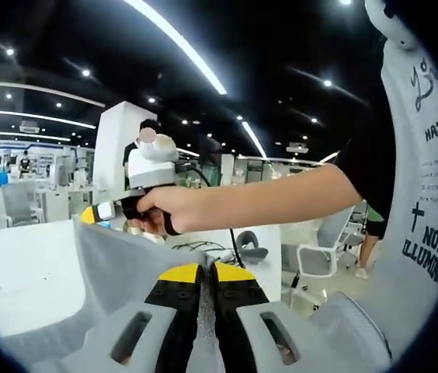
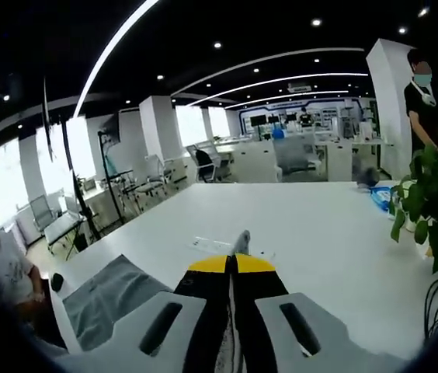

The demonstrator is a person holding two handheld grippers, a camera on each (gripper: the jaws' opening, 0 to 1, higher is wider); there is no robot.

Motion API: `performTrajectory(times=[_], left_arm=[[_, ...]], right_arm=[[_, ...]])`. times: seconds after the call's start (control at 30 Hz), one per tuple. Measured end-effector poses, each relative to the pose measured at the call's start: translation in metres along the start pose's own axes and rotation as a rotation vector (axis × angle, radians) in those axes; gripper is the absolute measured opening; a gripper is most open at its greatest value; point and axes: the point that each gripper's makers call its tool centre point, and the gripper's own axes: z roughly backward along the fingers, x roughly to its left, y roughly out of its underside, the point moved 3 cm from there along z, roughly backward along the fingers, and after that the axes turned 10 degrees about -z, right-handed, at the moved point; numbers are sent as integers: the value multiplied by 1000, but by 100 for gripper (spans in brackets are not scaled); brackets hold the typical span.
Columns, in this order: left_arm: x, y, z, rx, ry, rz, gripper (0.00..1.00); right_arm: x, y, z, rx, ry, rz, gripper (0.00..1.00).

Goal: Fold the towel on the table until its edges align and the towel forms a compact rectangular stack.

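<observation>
In the left gripper view the left claw (image 1: 206, 273) is pressed together on the grey towel (image 1: 114, 268) — a strip of cloth runs between its yellow-tipped jaws and a sheet of it rises to the left, lifted above the white table (image 1: 17, 272). Beyond it a person's hand (image 1: 161, 210) grips the other gripper, the forearm reaching in from the right.

In the right gripper view the right claw (image 2: 231, 266) pinches a thin edge of the towel (image 2: 106, 299), which hangs down to the left (the rest drapes over the table's (image 2: 328, 233) near edge). A potted plant (image 2: 429, 202) stands at the right.
</observation>
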Motion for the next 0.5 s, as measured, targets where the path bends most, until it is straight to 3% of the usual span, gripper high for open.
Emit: performTrajectory(times=[0.5], left_arm=[[16, -15, 35, -39, -53, -11, 6]], right_arm=[[47, -19, -9, -43, -35, 13, 0]])
